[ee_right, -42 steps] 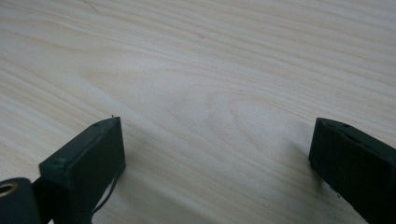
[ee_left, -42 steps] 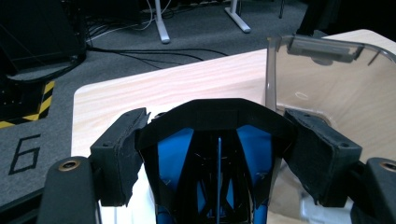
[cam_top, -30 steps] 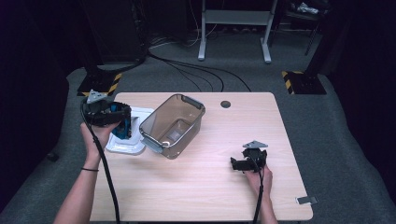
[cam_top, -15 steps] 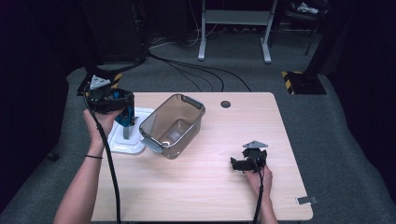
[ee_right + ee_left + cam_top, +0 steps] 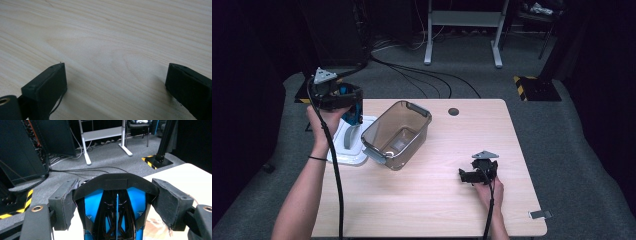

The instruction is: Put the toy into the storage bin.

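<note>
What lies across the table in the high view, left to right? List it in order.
Left gripper holding the blue-and-black tool → white lid → clear plastic container → round hole in the tabletop → right gripper.

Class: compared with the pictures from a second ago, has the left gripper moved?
Yes. The left gripper, clamped on a blue and black tool, has risen up and back from the white lid on the table.

Tongs (image 5: 117, 205) clamped on blue-and-black tool (image 5: 117, 212), grey floor (image 5: 105, 161) beyond

Wooden table (image 5: 437, 200) with bin (image 5: 397, 134), lid (image 5: 346, 150)
</note>
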`<state>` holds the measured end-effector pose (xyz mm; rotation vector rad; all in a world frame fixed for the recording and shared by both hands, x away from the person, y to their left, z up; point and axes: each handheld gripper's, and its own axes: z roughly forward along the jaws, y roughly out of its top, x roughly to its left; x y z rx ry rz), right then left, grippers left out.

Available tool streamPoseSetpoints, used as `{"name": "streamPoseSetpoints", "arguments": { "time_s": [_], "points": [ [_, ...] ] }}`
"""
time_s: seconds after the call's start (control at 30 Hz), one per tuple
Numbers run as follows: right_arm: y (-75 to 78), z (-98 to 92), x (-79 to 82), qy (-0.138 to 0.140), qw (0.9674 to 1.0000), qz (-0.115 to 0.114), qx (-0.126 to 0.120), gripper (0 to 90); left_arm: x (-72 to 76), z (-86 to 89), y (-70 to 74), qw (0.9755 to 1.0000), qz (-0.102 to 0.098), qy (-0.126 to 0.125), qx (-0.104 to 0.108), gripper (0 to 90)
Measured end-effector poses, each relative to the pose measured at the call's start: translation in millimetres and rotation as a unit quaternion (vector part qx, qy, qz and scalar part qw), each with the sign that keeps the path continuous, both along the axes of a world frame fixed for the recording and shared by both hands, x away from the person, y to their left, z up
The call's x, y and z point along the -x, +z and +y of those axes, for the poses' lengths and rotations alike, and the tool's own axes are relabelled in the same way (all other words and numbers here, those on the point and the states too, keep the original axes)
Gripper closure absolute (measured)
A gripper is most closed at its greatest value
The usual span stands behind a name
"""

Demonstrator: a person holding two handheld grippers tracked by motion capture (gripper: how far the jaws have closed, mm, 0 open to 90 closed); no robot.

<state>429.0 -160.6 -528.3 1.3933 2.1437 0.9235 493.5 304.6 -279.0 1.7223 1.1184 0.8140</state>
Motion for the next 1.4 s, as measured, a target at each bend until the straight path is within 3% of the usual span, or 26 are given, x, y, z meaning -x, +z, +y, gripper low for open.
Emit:
{"name": "streamPoseSetpoints", "arguments": {
  "time_s": [0.37, 0.6, 1.0, 1.4],
  "points": [
    [-0.1, 0.0, 0.0, 0.000, 1.0000, 0.000, 0.000, 3.1, 1.5, -32.9, 14.3, 0.9992, -0.013, -0.039, 0.002, 25.0],
    [-0.1, 0.0, 0.0, 0.000, 1.0000, 0.000, 0.000, 3.1, 2.0, -51.2, 15.2, 0.9976, -0.009, -0.068, 0.007, 25.0],
    [-0.1, 0.0, 0.0, 0.000, 1.0000, 0.000, 0.000, 3.1, 5.0, -79.5, 3.9, 0.9941, 0.005, -0.108, 0.005, 25.0],
    [-0.1, 0.0, 0.0, 0.001, 1.0000, -0.001, 0.000, 3.1, 5.1, -87.5, -15.5, 0.9916, 0.024, -0.127, 0.006, 25.0]
  ]
}}
